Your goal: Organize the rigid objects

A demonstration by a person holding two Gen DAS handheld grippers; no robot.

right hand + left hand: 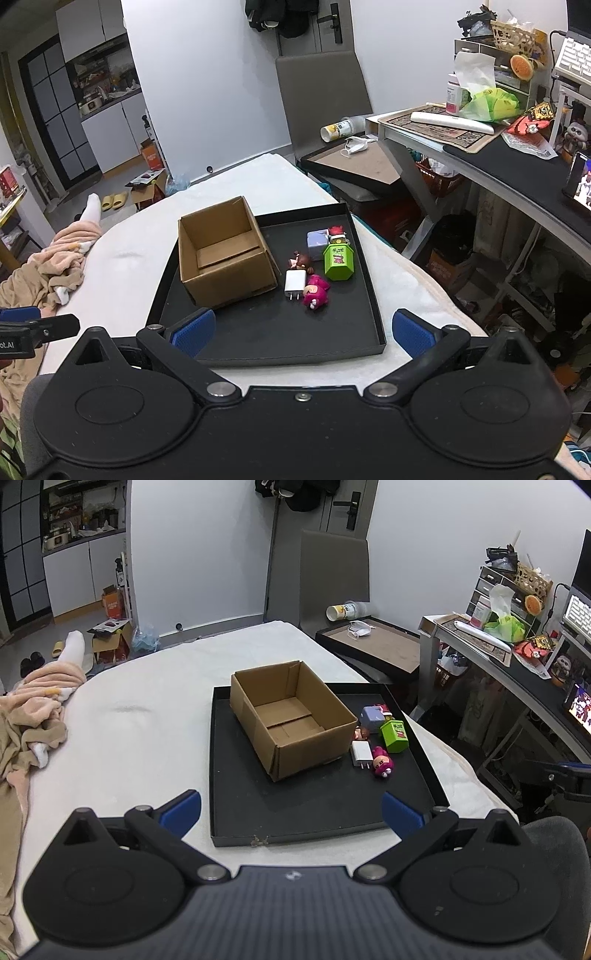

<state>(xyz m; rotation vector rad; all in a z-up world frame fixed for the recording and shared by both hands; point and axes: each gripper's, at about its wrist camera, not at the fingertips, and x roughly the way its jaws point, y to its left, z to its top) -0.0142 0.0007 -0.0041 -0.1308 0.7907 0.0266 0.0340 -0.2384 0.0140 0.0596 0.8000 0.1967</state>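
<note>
Both held well back from the black tray, low in each frame: left gripper with fingers spread wide and empty, right gripper likewise wide and empty. Sat centre frame in both views: an open cardboard box, empty, corrugated, flaps folded flat inside, resting on the tray atop a white-covered bed. Clustered right of the box, touching or nearly so: a white charger with smooth hard faces and prongs toward the camera, a glossy pink figurine rounded and lumpy, a small brown figurine, a green faceted box, a pale lilac cube, a red figure partly hidden behind. Likely trouble, judged from the crowding: fingers closing on one piece and nudging a neighbour; rounded glossy figurines slipping or rolling from a flat pinch; the light box sliding if bumped at its rim.
</note>
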